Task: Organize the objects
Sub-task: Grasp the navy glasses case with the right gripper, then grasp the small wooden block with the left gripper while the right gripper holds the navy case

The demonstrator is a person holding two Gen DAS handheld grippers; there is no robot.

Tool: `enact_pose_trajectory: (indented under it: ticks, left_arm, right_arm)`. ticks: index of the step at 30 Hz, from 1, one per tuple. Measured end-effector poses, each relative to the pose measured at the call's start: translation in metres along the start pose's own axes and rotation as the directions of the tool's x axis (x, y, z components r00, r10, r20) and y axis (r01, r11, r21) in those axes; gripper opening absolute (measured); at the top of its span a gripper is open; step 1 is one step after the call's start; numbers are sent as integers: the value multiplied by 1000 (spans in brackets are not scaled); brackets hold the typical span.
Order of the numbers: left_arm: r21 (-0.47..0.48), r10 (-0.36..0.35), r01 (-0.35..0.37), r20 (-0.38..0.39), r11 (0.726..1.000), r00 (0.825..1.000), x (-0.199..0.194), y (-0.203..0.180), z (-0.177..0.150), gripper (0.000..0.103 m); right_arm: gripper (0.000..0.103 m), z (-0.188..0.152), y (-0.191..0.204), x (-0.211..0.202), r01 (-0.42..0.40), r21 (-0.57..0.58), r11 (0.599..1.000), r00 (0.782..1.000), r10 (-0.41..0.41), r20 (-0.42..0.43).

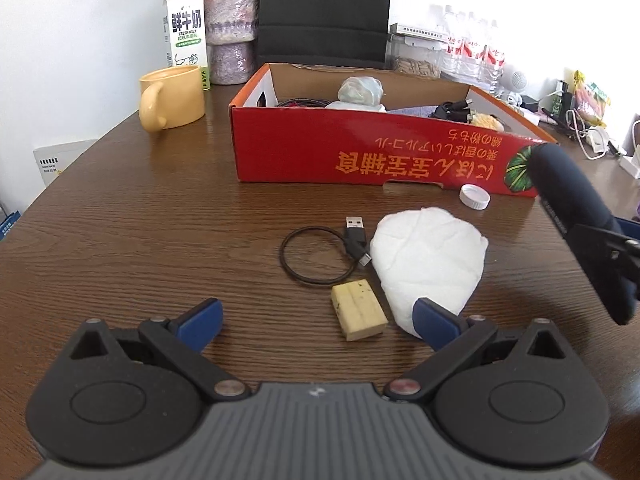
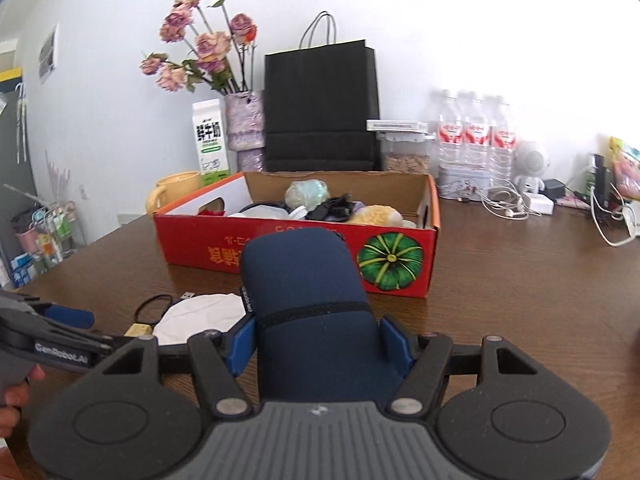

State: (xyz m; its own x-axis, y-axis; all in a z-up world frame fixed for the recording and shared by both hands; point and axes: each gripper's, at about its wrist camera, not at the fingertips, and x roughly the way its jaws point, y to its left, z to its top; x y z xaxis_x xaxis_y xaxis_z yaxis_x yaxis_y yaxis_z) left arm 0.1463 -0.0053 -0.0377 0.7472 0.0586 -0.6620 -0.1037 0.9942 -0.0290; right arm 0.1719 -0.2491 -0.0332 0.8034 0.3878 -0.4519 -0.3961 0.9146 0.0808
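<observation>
The right gripper (image 2: 318,346) is pinching a dark blue soft case (image 2: 308,300), and its blue pads press on both sides of the lower part of it. In the right wrist view the case fills the centre of the frame and stands up in front of the red cardboard box (image 2: 400,272). In the left wrist view the same case appears at the right edge, above the table.

The left gripper (image 1: 318,320) is spread wide and holds nothing. It hangs low in the frame over the brown table (image 1: 120,240). Between its fingertips and a little beyond lie a small yellow block (image 1: 359,314), a crumpled white paper (image 1: 430,256), a short black USB cable (image 1: 320,254) coiled in a ring, and a white bottle cap (image 1: 475,197) near the box wall.

The case looks padded and a little soft, with a cloth surface that I think does not slip much. It seems light, and the grip low on its body looks firm enough, though the top end can swing. The box already holds several things, so I judge the case goes there next.

The block looks like a sponge or an eraser, I cannot tell which. It will probably give under pressure, so the long flat sides are the best place to take it. The paper is very light and will crush, so any fold can be pinched. The cable is thin and floppy, and the plug end is the easiest part to grasp.
</observation>
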Motion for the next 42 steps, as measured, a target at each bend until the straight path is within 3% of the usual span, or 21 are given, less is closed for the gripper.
enact_pose_trajectory:
  ticks: [5,10,21,23,25,26,30,42]
  left_arm:
    - [-18,-5,6,17,1000,1000,-1,1,-1,98]
    - [-24,-19,19,32,1000,999,-5,3,-2,79]
    - [6,22,-23,56,1000,998,-5,-2,-6,69]
    - [20,33,-35,74,999,997,-7,-5,-9,60]
    - [21,25,-27,85,999,996,-8,-6,-10,24]
    - [21,21,-23,87,1000,996,-9,-5,-9,22]
    - [2,-6,6,82,1000,997,-10,0,-8,22]
    - [7,-33,33,168,999,985,-25,1,12,22]
  right_arm:
    - [65,-4,-3,-7,28,17,999,999,-28,16]
    - [65,-7,-2,-8,40,19,999,999,-41,13]
    - [65,-12,1,-7,53,19,998,999,-53,2]
    - [65,-12,1,-7,58,15,998,998,-59,5]
    - [65,-12,1,-8,59,18,998,998,-59,7]
    - [65,-12,1,-8,60,19,998,998,-61,8]
    - [65,-11,-1,-10,67,23,998,998,-67,15]
    - [65,3,0,-9,84,17,996,995,-84,47]
